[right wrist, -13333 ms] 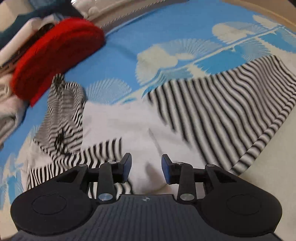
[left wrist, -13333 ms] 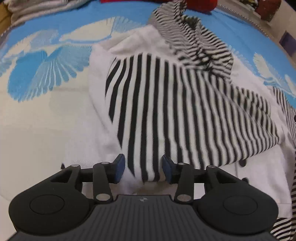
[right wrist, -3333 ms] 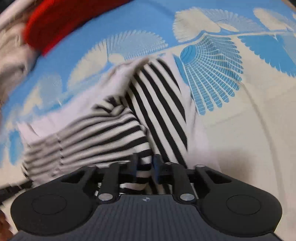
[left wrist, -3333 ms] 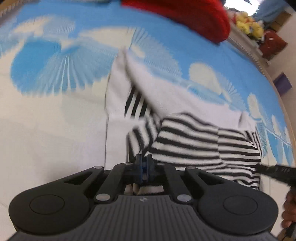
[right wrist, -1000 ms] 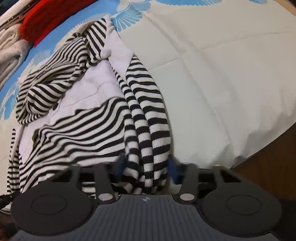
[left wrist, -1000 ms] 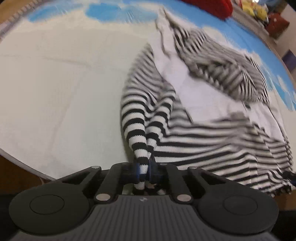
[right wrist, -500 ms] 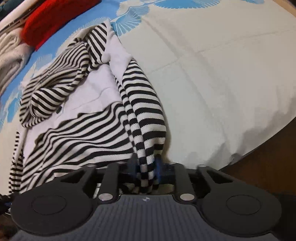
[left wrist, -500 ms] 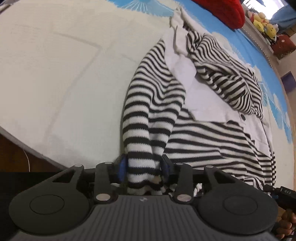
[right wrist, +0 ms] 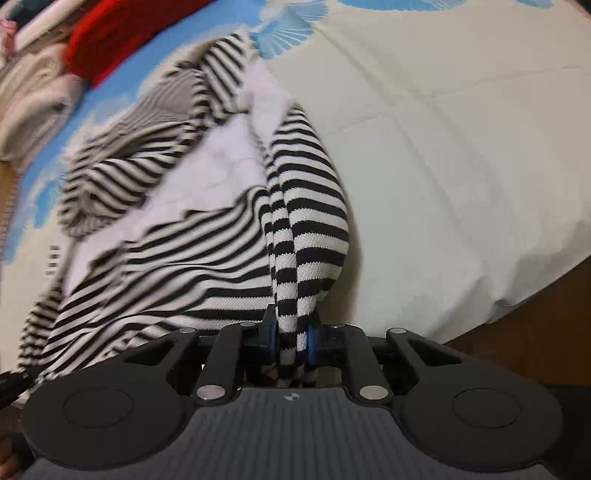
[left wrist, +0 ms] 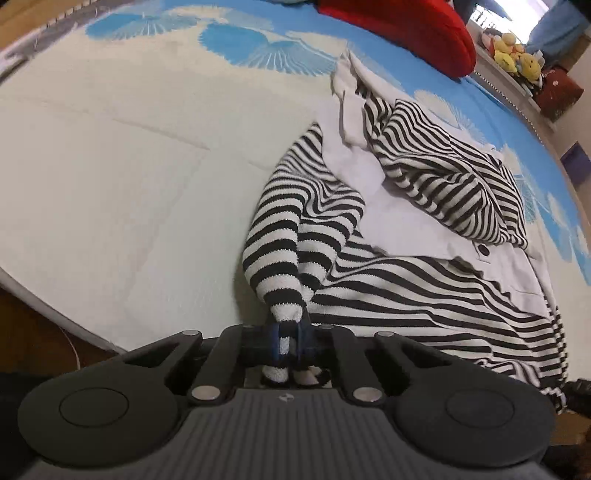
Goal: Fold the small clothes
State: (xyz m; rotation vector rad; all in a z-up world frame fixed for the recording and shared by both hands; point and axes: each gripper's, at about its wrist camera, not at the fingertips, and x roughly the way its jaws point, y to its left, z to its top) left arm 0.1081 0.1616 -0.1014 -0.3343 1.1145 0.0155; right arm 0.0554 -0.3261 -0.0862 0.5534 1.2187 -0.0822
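A black-and-white striped garment (left wrist: 424, 288) with a white panel lies crumpled on the bed near its front edge. My left gripper (left wrist: 289, 338) pinches a bunched striped sleeve (left wrist: 277, 251) at the garment's left side; its jaws are closing with the fabric between the blue pads. In the right wrist view the same garment (right wrist: 166, 258) spreads to the left. My right gripper (right wrist: 291, 339) grips a folded striped sleeve (right wrist: 310, 221) at the right side, its jaws also closing on the cloth.
The bed cover (left wrist: 110, 166) is cream with blue fan prints. A red cushion (left wrist: 406, 33) lies at the far side, also visible as the red cushion (right wrist: 122, 44). Pale folded fabric (right wrist: 33, 92) sits far left. The bed edge (right wrist: 535, 288) drops to brown floor.
Left jaws gripped the sleeve, spread apart around it half a second ago, and now pinch it again. Right jaws stood wide around the other sleeve a second ago and now clamp it.
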